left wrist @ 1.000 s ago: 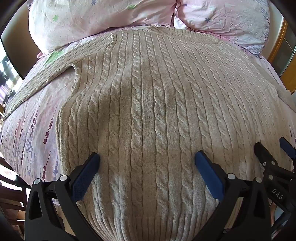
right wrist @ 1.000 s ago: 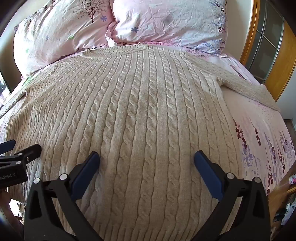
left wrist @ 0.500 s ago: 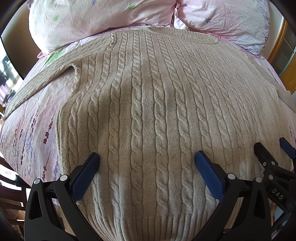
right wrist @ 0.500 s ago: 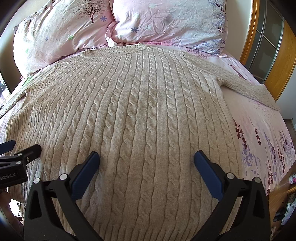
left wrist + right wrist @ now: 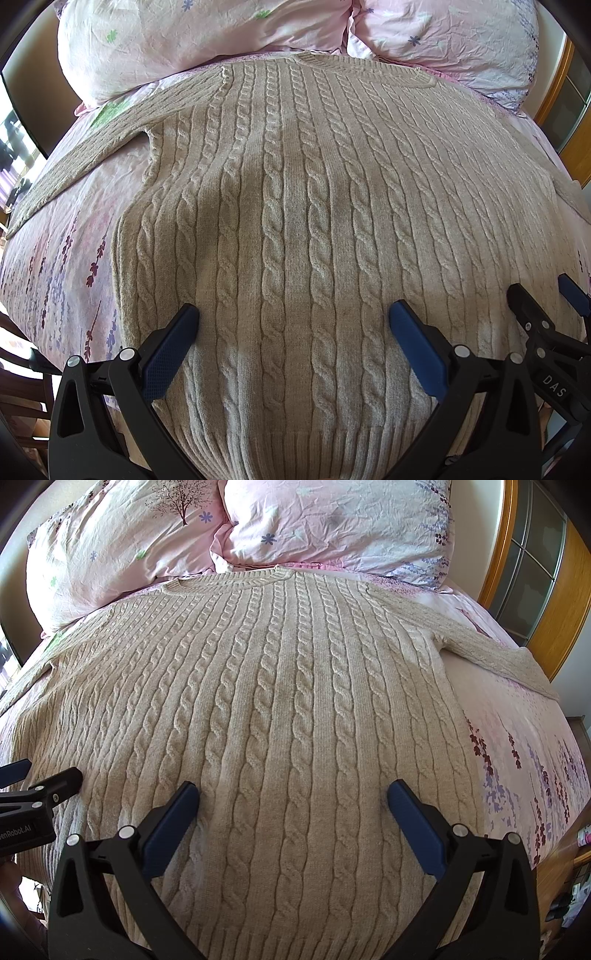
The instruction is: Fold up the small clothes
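A beige cable-knit sweater (image 5: 295, 221) lies flat and face up on the bed, neck toward the pillows, both sleeves spread sideways; it also shows in the right wrist view (image 5: 280, 709). My left gripper (image 5: 293, 321) is open and empty, hovering over the lower left part near the ribbed hem (image 5: 295, 446). My right gripper (image 5: 291, 799) is open and empty over the lower right part. Each gripper shows at the edge of the other's view: the right one (image 5: 546, 306) and the left one (image 5: 40, 779).
Two pink floral pillows (image 5: 332, 524) lie at the head of the bed. The pink floral sheet (image 5: 55, 266) shows at both sides of the sweater. A wooden-framed door (image 5: 535, 572) stands at the right. A wooden chair (image 5: 22, 398) is at the lower left.
Both grippers have drawn slightly back toward the hem, so more of the ribbed edge shows in the left wrist view. The sweater has not moved.
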